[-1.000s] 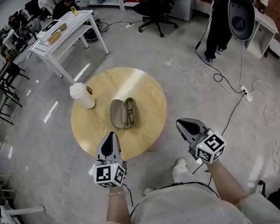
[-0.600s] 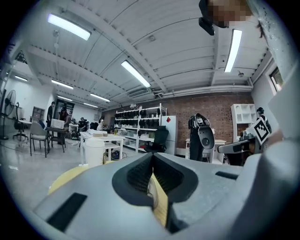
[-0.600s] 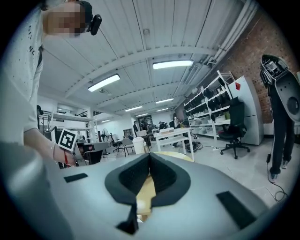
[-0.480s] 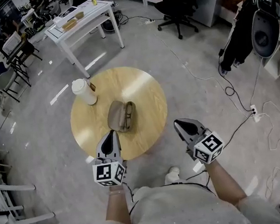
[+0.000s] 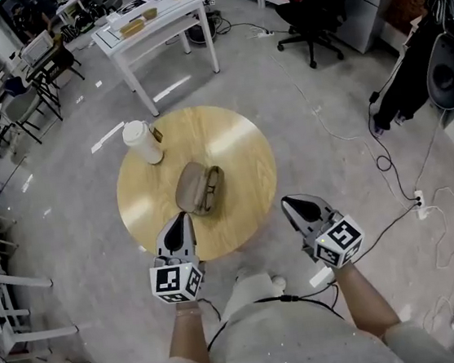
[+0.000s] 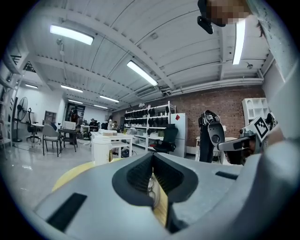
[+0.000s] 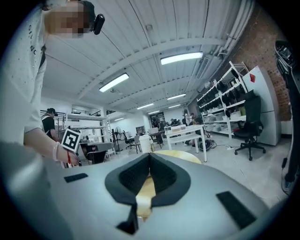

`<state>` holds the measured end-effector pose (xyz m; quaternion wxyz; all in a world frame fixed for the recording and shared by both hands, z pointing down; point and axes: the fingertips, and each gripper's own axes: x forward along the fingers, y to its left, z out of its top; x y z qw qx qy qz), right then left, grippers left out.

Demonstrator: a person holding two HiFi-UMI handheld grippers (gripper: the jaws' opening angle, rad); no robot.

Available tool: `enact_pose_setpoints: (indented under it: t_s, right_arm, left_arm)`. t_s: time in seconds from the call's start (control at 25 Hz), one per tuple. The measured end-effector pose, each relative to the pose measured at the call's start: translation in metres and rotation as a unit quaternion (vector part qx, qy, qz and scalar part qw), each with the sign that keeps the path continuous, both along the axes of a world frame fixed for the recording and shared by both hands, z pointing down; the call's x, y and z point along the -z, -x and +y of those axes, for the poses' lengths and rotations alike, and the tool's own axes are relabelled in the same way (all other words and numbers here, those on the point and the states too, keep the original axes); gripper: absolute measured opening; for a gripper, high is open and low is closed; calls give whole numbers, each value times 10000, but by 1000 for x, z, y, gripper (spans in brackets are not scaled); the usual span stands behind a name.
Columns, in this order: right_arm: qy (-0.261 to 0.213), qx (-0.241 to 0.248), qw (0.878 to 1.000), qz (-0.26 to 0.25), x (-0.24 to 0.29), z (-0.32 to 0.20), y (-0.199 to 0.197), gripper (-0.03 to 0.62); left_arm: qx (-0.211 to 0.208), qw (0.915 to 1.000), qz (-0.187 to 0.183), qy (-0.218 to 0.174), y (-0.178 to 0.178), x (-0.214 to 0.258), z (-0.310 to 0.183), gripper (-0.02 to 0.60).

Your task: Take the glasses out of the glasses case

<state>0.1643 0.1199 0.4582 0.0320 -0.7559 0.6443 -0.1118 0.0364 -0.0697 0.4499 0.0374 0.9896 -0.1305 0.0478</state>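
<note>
An open tan glasses case [image 5: 199, 190] lies in the middle of the round wooden table [image 5: 239, 146], with dark glasses [image 5: 209, 189] in its right half. My left gripper [image 5: 184, 215] hangs shut over the table's near edge, just short of the case, and holds nothing. My right gripper [image 5: 287, 200] is shut too, off the table's near right edge above the floor. In the left gripper view the jaws [image 6: 152, 154] meet, with the table [image 6: 75, 171] beyond. In the right gripper view the jaws [image 7: 150, 154] meet, pointing across the table [image 7: 180, 155].
A white lidded cup [image 5: 142, 142] stands at the table's far left and shows as the cup [image 6: 101, 150] and the cup [image 7: 143, 143]. A white bench [image 5: 158, 21], office chair [image 5: 316, 5], floor cables [image 5: 388, 157] and chairs [image 5: 12, 301] ring the table.
Both grippers kept their places and stayed shut. The head view swung, so the room turned around the table, and the case now lies slightly more angled.
</note>
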Motion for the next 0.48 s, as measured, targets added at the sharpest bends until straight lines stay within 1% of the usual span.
enact_pose_setpoints:
  t_s: [0.16,0.32,0.48]
  right_arm:
    - [63,224,9997,15,-5,-14,-8,6]
    - [132,508,9986,-2,-19,-33,-17,6]
    - [237,886,9958,-42,-27,-61,-28,6]
  left_arm:
    - [187,9998,39,40,-2,-3,-10,5]
    - [419,9991,23,61,-9,-15,-23,5]
    - [797,9968,51,101,-15,-21,-47,5]
